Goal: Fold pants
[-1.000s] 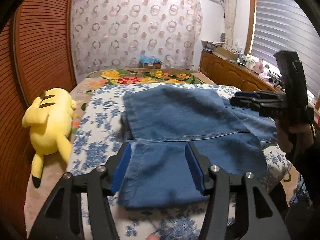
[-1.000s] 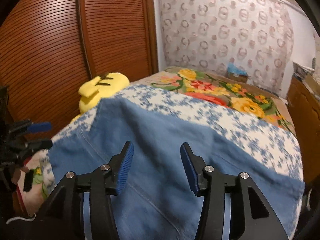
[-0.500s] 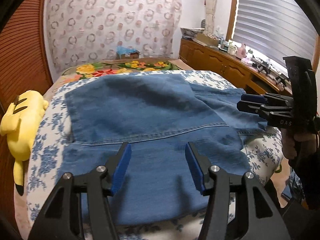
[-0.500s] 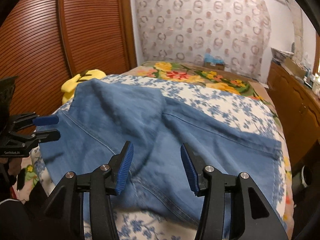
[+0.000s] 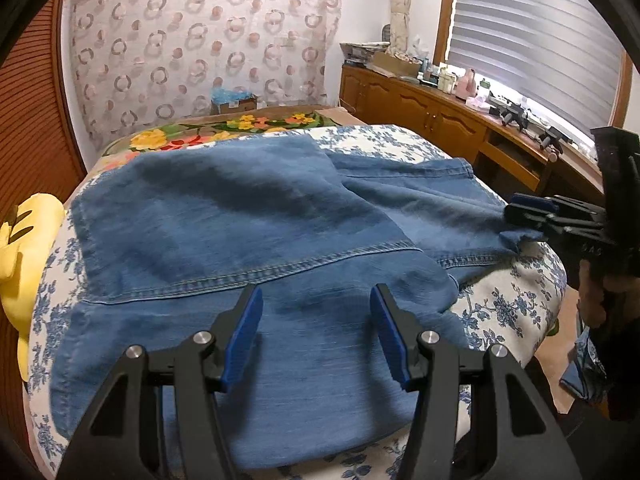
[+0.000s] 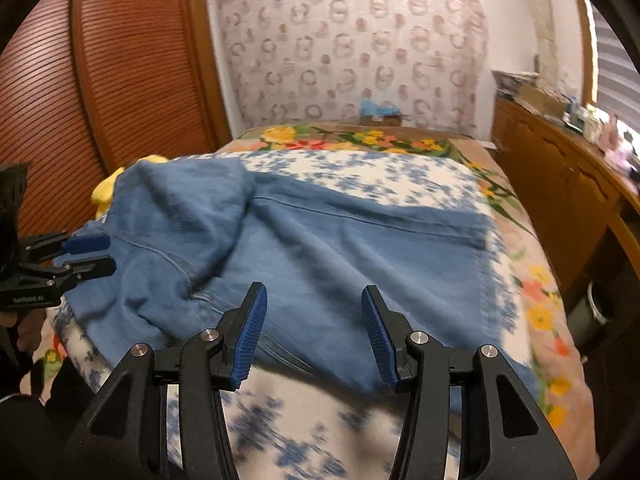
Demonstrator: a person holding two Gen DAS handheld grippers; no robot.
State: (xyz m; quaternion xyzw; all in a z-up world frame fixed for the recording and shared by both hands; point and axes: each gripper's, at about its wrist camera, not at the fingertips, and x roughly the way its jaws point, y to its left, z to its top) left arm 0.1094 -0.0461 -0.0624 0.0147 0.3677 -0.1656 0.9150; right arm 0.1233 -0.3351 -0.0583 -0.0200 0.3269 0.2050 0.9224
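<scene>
Grippers shifted rightward, one pants (image 5: 248, 240), two grippers

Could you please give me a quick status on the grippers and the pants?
Left gripper and right gripper open, empty. Jeans partly folded on the bed. Nothing in the way.

My left gripper (image 5: 316, 334) hangs over the near edge of the bed (image 5: 508, 304) with its jaws apart and nothing between them, and the air above the spread pants (image 5: 240, 220) is free right across to the far floral blanket (image 5: 240, 128). My right gripper (image 6: 310, 330) is likewise parted and empty, over the pants' near hem. To the left the yellow plush toy (image 5: 24, 248) lies against the slatted wardrobe doors (image 6: 120, 80), closing that side. On the right a wooden cabinet (image 5: 440, 116) crowded with small items borders a narrow aisle beside the bed.
</scene>
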